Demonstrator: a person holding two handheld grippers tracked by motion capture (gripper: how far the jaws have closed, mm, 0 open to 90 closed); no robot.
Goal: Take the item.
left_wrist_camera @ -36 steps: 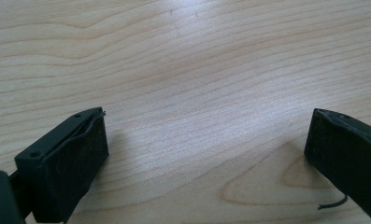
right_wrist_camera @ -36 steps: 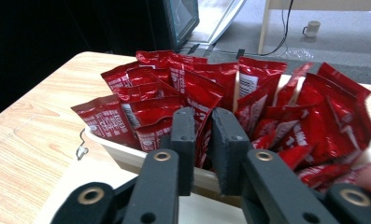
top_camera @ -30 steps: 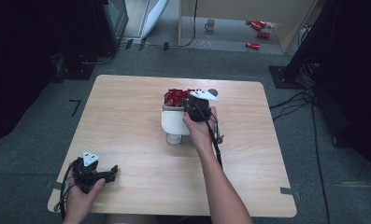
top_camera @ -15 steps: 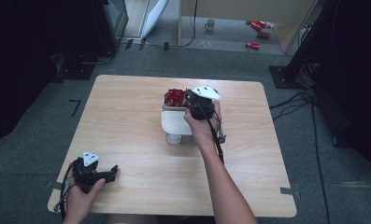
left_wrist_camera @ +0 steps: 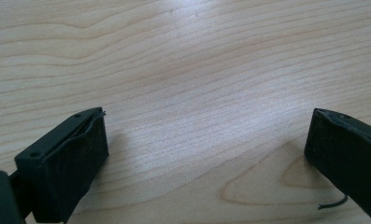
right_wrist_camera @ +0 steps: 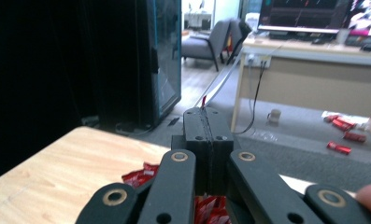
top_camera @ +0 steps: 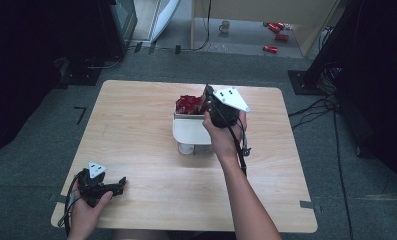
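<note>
While print on the red packets (top_camera: 188, 104) is unreadable, right gripper (right_wrist_camera: 206, 114) is clamped on a red sliver; left gripper (left_wrist_camera: 206, 154) gapes empty.

the worktop (top_camera: 136, 150) is pale wood with a clear wavy grain, smooth and softly sheened where light falls. the left hand-held gripper (left_wrist_camera: 206, 154) has matt black plastic with rough, slightly fibrous pads (left_wrist_camera: 87, 154). the right hand-held gripper (right_wrist_camera: 206, 123) is the same matt black plastic, with brass-coloured metal rivets. the red packets (top_camera: 188, 105) look like glossy crinkled foil, in a smooth white plastic box (top_camera: 188, 132).
</note>
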